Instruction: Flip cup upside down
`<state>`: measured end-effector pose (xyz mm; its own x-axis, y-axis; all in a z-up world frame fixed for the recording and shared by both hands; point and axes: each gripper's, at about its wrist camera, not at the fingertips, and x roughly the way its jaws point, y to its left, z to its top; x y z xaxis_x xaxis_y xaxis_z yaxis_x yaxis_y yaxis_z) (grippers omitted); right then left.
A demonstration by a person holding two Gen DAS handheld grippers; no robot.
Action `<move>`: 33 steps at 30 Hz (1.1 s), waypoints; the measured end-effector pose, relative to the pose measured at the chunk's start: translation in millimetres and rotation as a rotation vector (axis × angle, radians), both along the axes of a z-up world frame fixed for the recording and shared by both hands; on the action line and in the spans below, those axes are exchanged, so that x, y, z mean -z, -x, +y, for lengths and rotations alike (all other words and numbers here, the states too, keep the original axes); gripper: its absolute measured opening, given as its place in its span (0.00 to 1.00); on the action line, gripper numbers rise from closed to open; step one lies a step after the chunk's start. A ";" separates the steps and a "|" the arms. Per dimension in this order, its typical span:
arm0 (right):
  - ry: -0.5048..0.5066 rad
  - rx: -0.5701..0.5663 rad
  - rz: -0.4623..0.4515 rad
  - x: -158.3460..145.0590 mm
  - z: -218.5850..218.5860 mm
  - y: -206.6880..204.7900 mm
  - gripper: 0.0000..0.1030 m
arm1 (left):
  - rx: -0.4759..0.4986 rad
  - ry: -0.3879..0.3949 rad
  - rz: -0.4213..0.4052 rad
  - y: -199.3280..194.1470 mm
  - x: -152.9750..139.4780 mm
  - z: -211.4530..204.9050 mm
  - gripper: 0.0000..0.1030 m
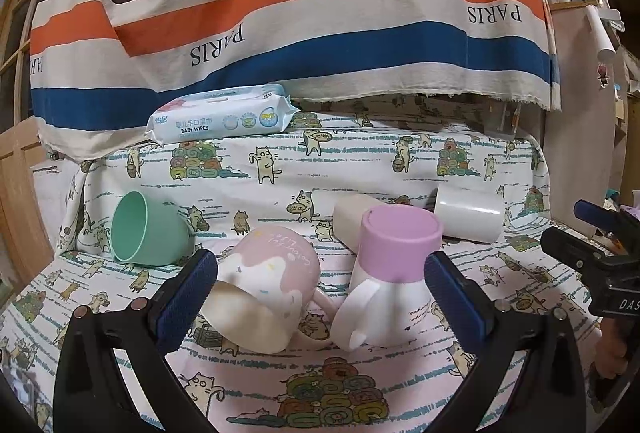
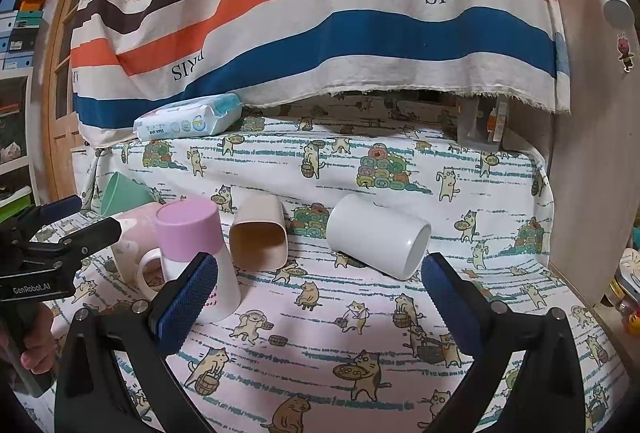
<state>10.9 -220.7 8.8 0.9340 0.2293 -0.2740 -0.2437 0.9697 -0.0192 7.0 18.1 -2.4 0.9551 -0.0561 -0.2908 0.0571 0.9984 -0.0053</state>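
Several cups are on the cat-print cloth. A purple-and-white mug (image 1: pixel 394 275) stands upside down; it also shows in the right wrist view (image 2: pixel 196 253). A pink mug (image 1: pixel 264 291) lies on its side next to it. A green cup (image 1: pixel 146 229), a beige square cup (image 2: pixel 260 237) and a white cup (image 2: pixel 378 235) lie on their sides. My left gripper (image 1: pixel 320 293) is open, its fingers on either side of the two mugs, touching neither. My right gripper (image 2: pixel 320 293) is open and empty, in front of the white cup.
A pack of baby wipes (image 1: pixel 222 119) lies at the back of the table under a hanging striped cloth (image 1: pixel 300 13). A clear plastic container (image 2: pixel 480 129) stands at the back right. A wooden panel (image 2: pixel 592 153) borders the right edge.
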 end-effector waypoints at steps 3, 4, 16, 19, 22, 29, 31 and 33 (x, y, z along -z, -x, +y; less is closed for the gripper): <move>0.002 0.001 0.001 0.0 0.7 -0.3 1.00 | -0.001 0.001 -0.001 0.0 -0.1 -0.6 1.00; 0.002 0.000 0.001 -0.1 0.8 -0.3 1.00 | -0.001 0.001 0.000 0.0 -0.1 -0.6 1.00; 0.003 0.001 0.018 1.8 -1.6 -2.8 1.00 | -0.017 0.007 0.003 -1.6 0.3 2.8 1.00; -0.009 0.015 0.029 2.5 -5.4 -5.8 1.00 | -0.011 -0.002 -0.001 -0.5 0.1 1.9 1.00; -0.017 0.023 0.032 2.4 -6.9 -7.8 1.00 | -0.011 -0.002 0.000 -0.6 0.0 1.7 1.00; -0.003 0.018 0.040 2.8 -5.4 -8.4 1.00 | -0.024 0.005 0.041 -7.0 2.6 3.7 1.00; 0.000 0.015 0.040 2.7 -3.2 -8.8 1.00 | -0.027 0.007 0.041 -6.6 2.8 4.3 1.00; 0.005 0.014 0.034 2.6 -1.8 -7.7 1.00 | -0.025 0.003 0.038 -6.1 2.8 2.9 1.00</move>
